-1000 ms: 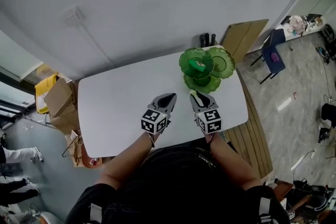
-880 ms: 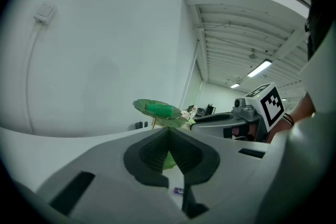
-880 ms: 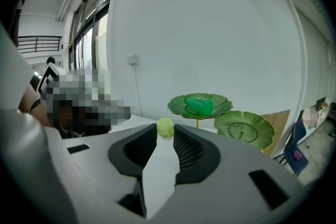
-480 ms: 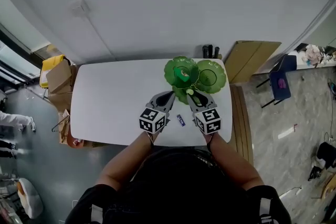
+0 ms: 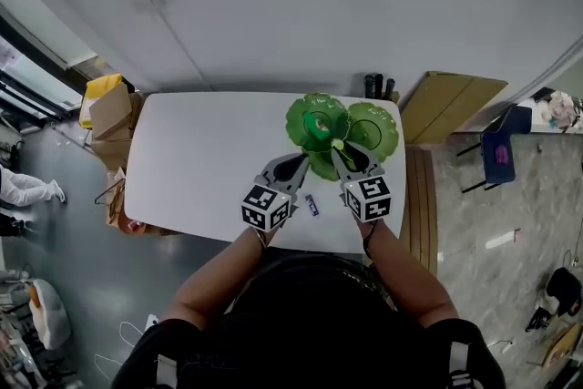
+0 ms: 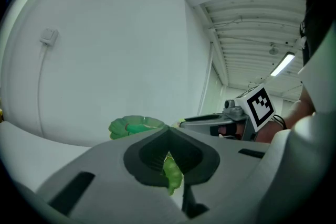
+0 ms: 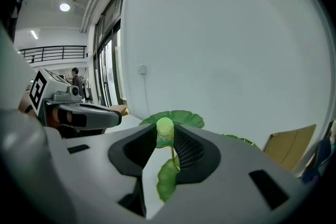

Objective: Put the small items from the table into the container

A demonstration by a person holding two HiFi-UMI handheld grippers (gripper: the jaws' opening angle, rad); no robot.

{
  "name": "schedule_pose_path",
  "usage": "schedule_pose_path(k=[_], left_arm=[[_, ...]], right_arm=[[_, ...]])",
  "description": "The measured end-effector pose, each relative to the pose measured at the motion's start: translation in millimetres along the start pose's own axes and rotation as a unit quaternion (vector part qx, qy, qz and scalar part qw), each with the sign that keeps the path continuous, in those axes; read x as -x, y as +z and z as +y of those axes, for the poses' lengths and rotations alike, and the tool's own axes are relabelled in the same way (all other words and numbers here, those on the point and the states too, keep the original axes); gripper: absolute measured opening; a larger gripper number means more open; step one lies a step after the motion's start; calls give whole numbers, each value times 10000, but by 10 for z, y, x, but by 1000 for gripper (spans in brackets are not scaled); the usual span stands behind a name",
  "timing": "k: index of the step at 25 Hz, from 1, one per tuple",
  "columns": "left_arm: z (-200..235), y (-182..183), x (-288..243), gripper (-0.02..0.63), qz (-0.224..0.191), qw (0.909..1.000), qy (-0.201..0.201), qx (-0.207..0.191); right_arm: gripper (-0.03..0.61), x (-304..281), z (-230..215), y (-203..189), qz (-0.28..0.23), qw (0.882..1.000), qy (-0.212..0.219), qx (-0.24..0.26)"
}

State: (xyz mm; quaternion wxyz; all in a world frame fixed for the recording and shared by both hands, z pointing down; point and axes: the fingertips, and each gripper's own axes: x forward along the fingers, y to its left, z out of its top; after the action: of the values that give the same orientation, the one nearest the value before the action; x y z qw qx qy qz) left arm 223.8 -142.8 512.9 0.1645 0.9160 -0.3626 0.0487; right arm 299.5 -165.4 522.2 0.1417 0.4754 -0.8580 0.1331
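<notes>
Right gripper (image 7: 166, 139): clamped on a small yellow-green piece (image 7: 165, 127), over the green dish (image 5: 373, 127).
Left gripper (image 6: 168, 134): jaws together, empty.
Left to do: this drop, then the blue piece (image 5: 312, 206) waiting on the table (image 5: 191, 159).

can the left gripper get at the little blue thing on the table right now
Probably yes. The blue item lies on the table right beside the left gripper, nothing between them; its jaws are together and empty, so it must draw back and open first.
</notes>
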Motion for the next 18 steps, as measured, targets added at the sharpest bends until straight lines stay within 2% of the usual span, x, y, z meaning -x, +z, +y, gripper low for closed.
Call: schedule_pose_path(k=[6, 18], left_arm=[[117, 172, -142, 8, -88, 9999, 23, -84], [382, 244, -322, 8, -65, 10000, -7, 68]], right_arm=[[106, -216, -114, 143, 11, 10000, -27, 56], [106, -536, -237, 214, 90, 9998, -101, 118]])
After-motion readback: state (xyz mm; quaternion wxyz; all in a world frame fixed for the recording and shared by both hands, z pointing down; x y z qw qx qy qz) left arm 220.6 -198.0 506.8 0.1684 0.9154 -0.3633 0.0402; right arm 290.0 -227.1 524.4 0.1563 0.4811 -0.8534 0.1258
